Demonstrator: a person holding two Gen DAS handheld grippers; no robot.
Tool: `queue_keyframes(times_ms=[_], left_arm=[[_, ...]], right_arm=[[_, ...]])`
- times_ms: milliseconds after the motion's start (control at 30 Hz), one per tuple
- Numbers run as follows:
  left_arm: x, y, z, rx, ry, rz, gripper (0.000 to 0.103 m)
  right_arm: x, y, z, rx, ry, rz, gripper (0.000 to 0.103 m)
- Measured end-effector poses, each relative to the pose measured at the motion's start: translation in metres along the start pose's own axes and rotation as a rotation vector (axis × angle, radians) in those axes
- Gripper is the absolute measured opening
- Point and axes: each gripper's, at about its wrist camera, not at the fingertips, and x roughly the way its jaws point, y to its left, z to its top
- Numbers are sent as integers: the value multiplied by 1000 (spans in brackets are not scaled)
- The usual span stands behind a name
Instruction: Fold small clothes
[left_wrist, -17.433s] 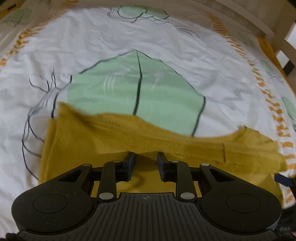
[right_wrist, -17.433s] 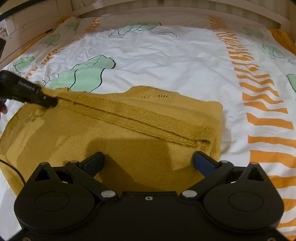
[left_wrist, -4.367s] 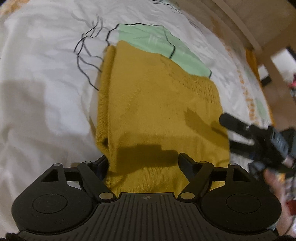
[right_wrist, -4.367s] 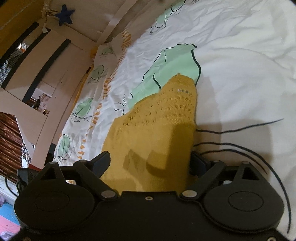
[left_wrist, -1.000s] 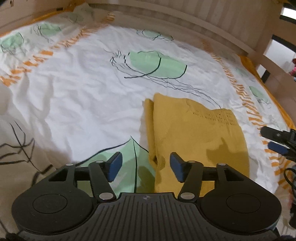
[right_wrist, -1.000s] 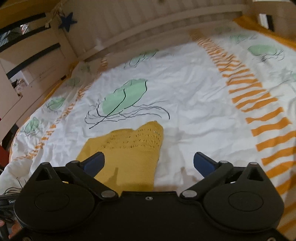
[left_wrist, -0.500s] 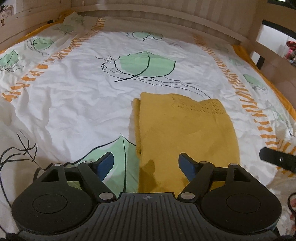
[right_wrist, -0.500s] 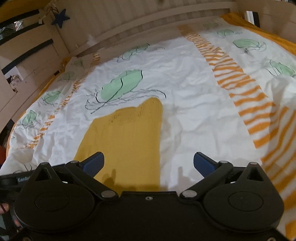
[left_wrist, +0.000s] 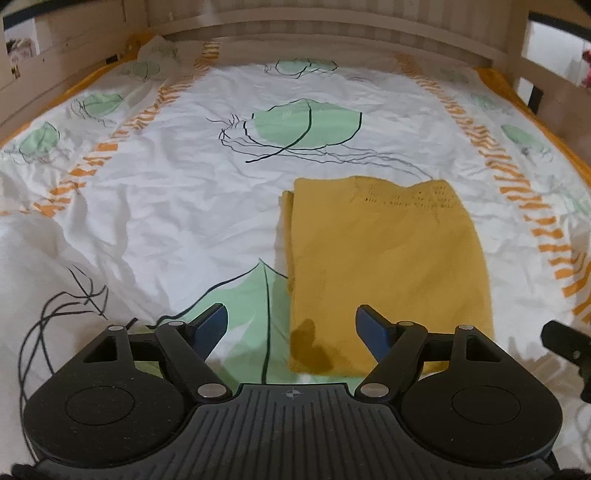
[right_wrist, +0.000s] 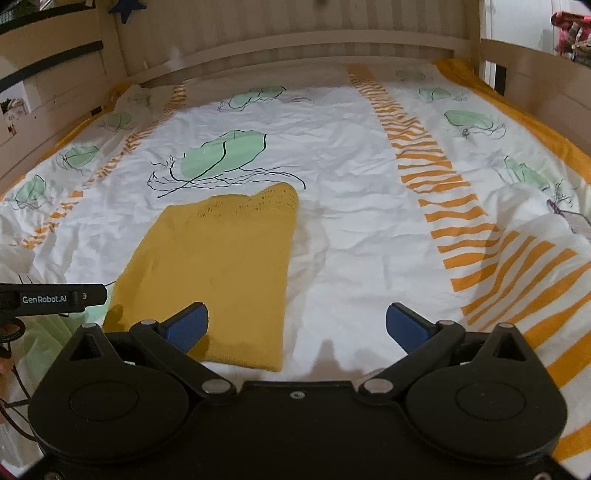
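A mustard-yellow knitted garment (left_wrist: 384, 266) lies folded into a neat rectangle on the bed cover, its lacy edge at the far end. My left gripper (left_wrist: 291, 326) hovers above its near left corner, open, with nothing between the blue pads. In the right wrist view the same garment (right_wrist: 221, 266) lies left of centre. My right gripper (right_wrist: 295, 326) is open and empty, above the garment's near right edge and the white cover beside it. The left gripper's finger (right_wrist: 55, 297) pokes in from the left edge there.
The bed cover (left_wrist: 166, 206) is white with green leaf prints and orange stripe bands (right_wrist: 436, 173), and is wrinkled. A wooden slatted bed frame (right_wrist: 295, 40) runs around the far end and sides. The right gripper's tip (left_wrist: 565, 341) shows at the right edge of the left wrist view.
Both grippers have drawn back and risen from the folded garment, so more of the bed shows. The left jaws opened wider early on and then held. The garment stayed in place.
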Motion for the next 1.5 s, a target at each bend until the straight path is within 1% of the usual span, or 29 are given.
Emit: queue_keyframes(times_ms=[133, 467, 800, 1233, 1500], left_arm=[[-1, -5, -2, 24, 6, 20, 75], [0, -5, -6, 37, 23, 27, 75], [2, -1, -14, 17, 56, 15, 75], [0, 13, -17, -23, 54, 34, 75], [3, 18, -19, -33, 69, 22, 75]], right_arm=[[0, 2, 0, -17, 0, -4, 102], [1, 6, -2, -31, 5, -9, 102], [7, 9, -2, -35, 27, 6, 102], [11, 12, -1, -58, 37, 1, 102], [17, 14, -1, -53, 54, 15, 102]])
